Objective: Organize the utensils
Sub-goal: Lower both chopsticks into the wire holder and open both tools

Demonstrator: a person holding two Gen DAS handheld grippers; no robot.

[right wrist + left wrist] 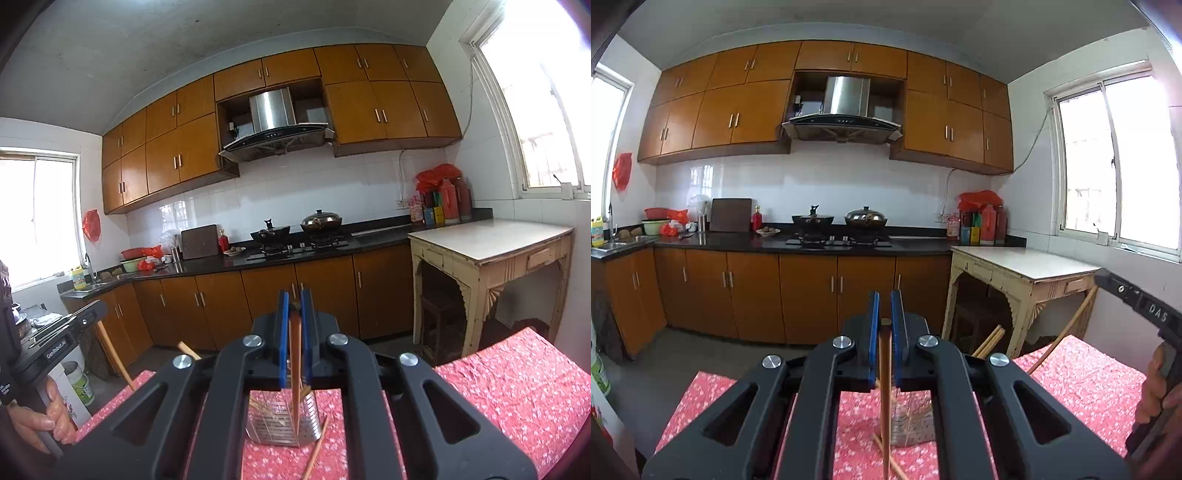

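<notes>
While the red floral table spread below both grippers, we saw the metal rack standing on it under the fingertips. Our left gripper was clamped on one upright chopstick between its blue fingers. Our right gripper was likewise clamped on a chopstick, whose lower end hung over the rack. Loose chopsticks lay just beside the rack.

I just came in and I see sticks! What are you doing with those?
A person is tidying chopsticks. The left gripper is shut on one chopstick, and the right gripper is shut on another chopstick. Both hang above a metal holder on the red floral tablecloth. A loose chopstick lies beside it.
</notes>
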